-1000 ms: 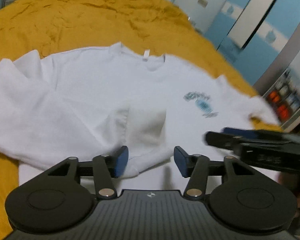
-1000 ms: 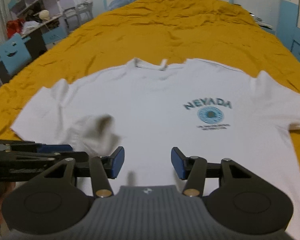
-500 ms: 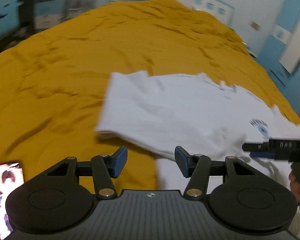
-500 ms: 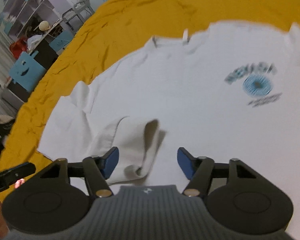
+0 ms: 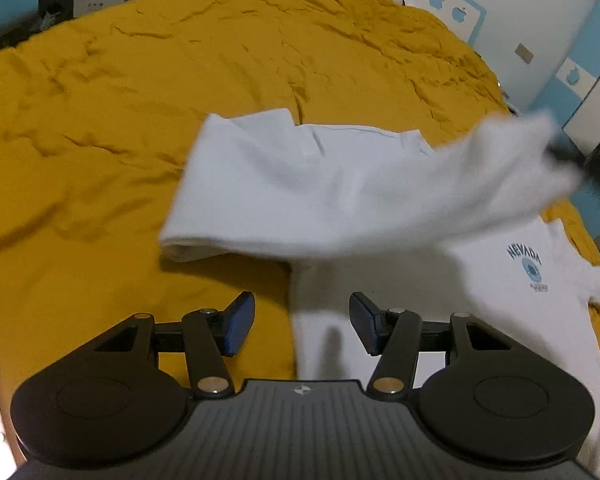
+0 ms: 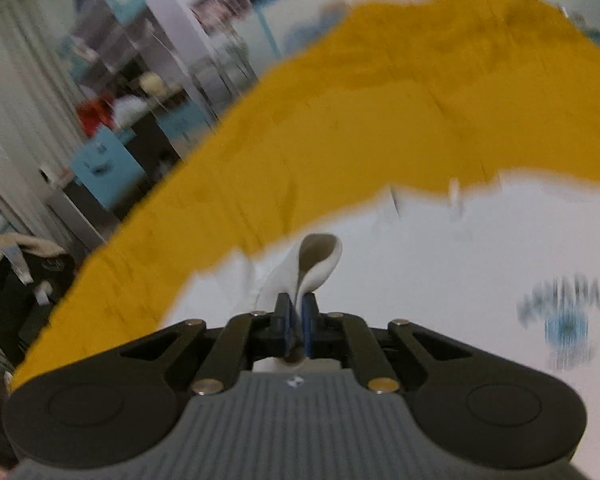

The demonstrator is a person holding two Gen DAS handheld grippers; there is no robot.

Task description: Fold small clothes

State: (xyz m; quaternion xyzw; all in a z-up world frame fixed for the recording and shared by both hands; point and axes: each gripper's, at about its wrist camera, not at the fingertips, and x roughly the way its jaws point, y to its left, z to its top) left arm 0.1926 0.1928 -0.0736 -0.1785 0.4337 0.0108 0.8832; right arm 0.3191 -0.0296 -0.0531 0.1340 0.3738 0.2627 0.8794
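White T-shirt [image 6: 440,280] sleeve [image 6: 320,260] pinched in right tool [image 6: 296,320].

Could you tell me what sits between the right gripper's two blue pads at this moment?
A pinched fold of the white T-shirt sits between the shut right gripper pads, shown in the right wrist view.

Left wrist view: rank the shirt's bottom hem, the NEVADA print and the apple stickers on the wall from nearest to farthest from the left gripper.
1. Bottom hem, directly between the open jaws of the left gripper.
2. NEVADA print, off to the right on the shirt.
3. Apple stickers, top right, beyond the yellow bedspread.
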